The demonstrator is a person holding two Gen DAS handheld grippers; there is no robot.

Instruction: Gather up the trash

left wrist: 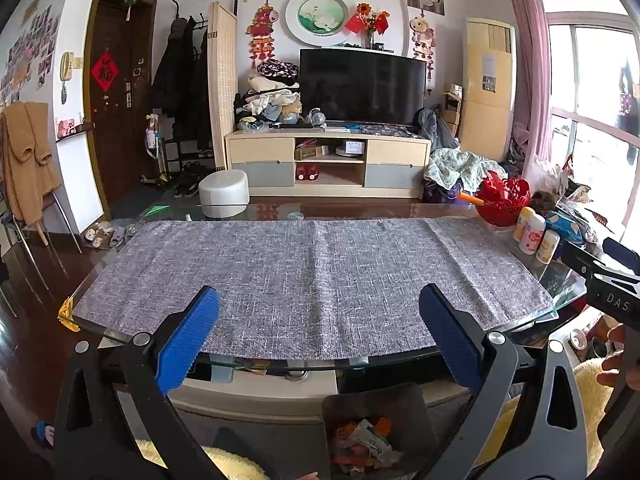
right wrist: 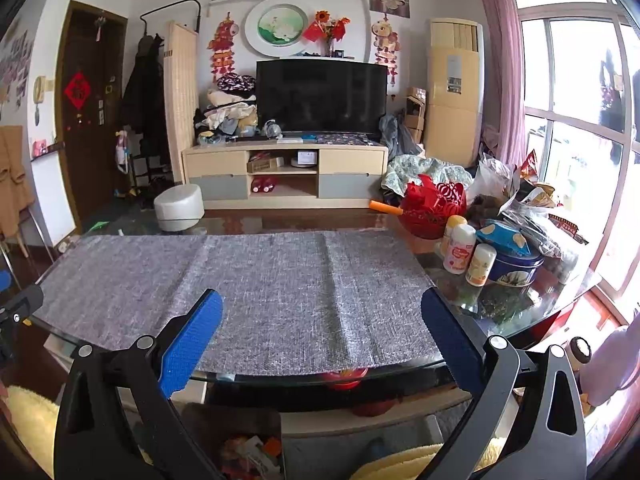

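While both tongs hang over the near edge of the bench, the scene reads as follows.

Left tongs: the left tongs (left wrist: 319,334) are spread wide, blue pads (left wrist: 188,344) apart, nothing between them.
Right tongs: the right tongs (right wrist: 322,336) are likewise spread wide and hold nothing; in the left wrist view their black body (left wrist: 612,284) shows at the right edge with the white letters "DAS", the rest cut off.
Bench: a glass-topped bench (left wrist: 560,280) carries a grey woven cloth (left wrist: 312,276) over most of its top.
Trash: crumpled orange, red and grey scraps (left wrist: 362,446) lie in a dark bin (left wrist: 376,404) on the floor below the near edge of the bench, under the left tongs.
Far right of bench: a red cut-out basket (right wrist: 434,208), three small bottles (right wrist: 460,250) with print too small to read, a blue round tin (right wrist: 516,266) and crinkled snack bags (right wrist: 532,200).
Writing: a red diamond with one gold character hangs on the brown door (left wrist: 105,71); the character is too blurred to read.
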